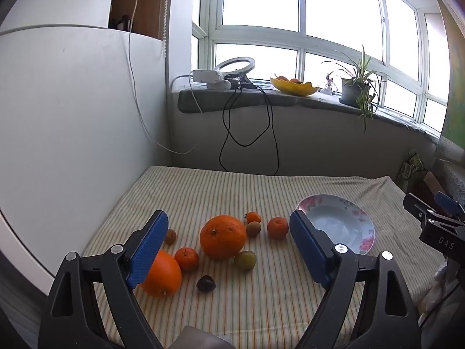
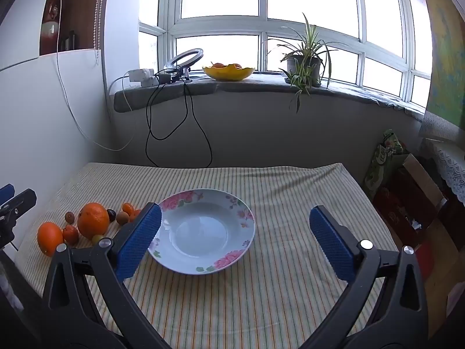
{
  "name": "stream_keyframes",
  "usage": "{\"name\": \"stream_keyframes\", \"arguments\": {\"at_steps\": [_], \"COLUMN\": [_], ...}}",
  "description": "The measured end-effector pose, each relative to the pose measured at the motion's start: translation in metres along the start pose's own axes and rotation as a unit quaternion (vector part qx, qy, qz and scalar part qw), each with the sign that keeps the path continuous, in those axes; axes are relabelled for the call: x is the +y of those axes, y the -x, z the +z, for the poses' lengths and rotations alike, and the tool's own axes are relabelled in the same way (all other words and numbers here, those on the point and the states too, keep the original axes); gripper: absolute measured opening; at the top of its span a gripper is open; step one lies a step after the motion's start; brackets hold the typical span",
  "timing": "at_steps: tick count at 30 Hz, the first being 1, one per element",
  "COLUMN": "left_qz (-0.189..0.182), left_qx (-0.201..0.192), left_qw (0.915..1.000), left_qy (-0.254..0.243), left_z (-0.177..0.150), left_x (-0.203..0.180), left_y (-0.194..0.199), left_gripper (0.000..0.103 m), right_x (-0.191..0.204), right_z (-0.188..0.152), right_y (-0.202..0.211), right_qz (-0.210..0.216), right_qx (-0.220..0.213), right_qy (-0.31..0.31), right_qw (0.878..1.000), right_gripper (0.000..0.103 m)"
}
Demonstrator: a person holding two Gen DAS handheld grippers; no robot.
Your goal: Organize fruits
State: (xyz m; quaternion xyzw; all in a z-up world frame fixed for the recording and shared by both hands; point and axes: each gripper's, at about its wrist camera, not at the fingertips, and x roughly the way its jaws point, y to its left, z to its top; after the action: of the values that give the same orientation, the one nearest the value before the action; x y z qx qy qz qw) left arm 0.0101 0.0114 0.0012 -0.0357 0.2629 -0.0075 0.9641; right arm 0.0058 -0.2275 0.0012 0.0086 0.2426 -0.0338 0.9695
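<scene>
Fruit group and plate on striped tablecloth, listed left to right relative to the grippers. Left gripper: jaws spread wide, nothing between the pads, tilted down toward the cloth. Partly behind its left pad, a small brownish fruit and the near orange, both just left of the gripper's centre line. Ahead and between the open fingers: a mandarin, a dark plum nearest the camera, the large orange almost dead centre, a greenish-yellow fruit touching or just beside it, then a small orange fruit, a tan fruit and a second mandarin just inside the right pad. None has a marked long axis; all are roundish, so approach direction matters little. Flowered plate: empty, lying beyond the left gripper's right finger, and directly ahead of the right gripper, slightly left of its centre. Right gripper: jaws likewise wide apart and empty. Judgement: the left gripper is far nearer the fruit, the right nearer the plate; picking likely falls to the left, with carry rightward across to the plate.
</scene>
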Motion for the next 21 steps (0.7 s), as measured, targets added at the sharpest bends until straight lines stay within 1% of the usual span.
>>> {"name": "stream_keyframes", "arguments": {"at_steps": [1, 3, 4, 11, 15, 21], "left_qz": [0.005, 0.005, 0.009, 0.009, 0.010, 0.009], "left_qx": [-0.014, -0.019, -0.014, -0.016, -0.018, -0.017], "left_qw": [0.9998, 0.9997, 0.9998, 0.9998, 0.9997, 0.9998], "left_qy": [-0.013, -0.010, -0.011, -0.011, -0.011, -0.009], "left_z": [-0.0035, -0.0046, -0.0054, -0.0058, -0.0066, -0.0064], "left_x": [-0.0062, -0.0041, -0.0078, -0.0076, -0.0075, -0.0070], "left_y": [0.0085, 0.0134, 0.0092, 0.0081, 0.0091, 0.0088], "left_gripper": [0.086, 0.086, 0.086, 0.086, 0.086, 0.086], "right_x": [0.0006, 0.0016, 0.0021, -0.0027, -0.0007, 0.0041], "right_z": [0.0000, -0.0001, -0.0003, 0.0015, 0.0052, 0.0010], "right_y": [0.0002, 0.0007, 0.0012, 0.0044, 0.0033, 0.0043], "right_qz": [-0.001, 0.000, 0.000, 0.003, 0.003, 0.000], "right_qx": [0.002, 0.003, 0.001, 0.001, 0.004, -0.003], "right_qy": [0.000, 0.000, 0.001, 0.001, 0.005, 0.006], "right_qw": [1.000, 1.000, 1.000, 1.000, 1.000, 1.000], "right_gripper": [0.103, 0.103, 0.103, 0.103, 0.103, 0.103]}}
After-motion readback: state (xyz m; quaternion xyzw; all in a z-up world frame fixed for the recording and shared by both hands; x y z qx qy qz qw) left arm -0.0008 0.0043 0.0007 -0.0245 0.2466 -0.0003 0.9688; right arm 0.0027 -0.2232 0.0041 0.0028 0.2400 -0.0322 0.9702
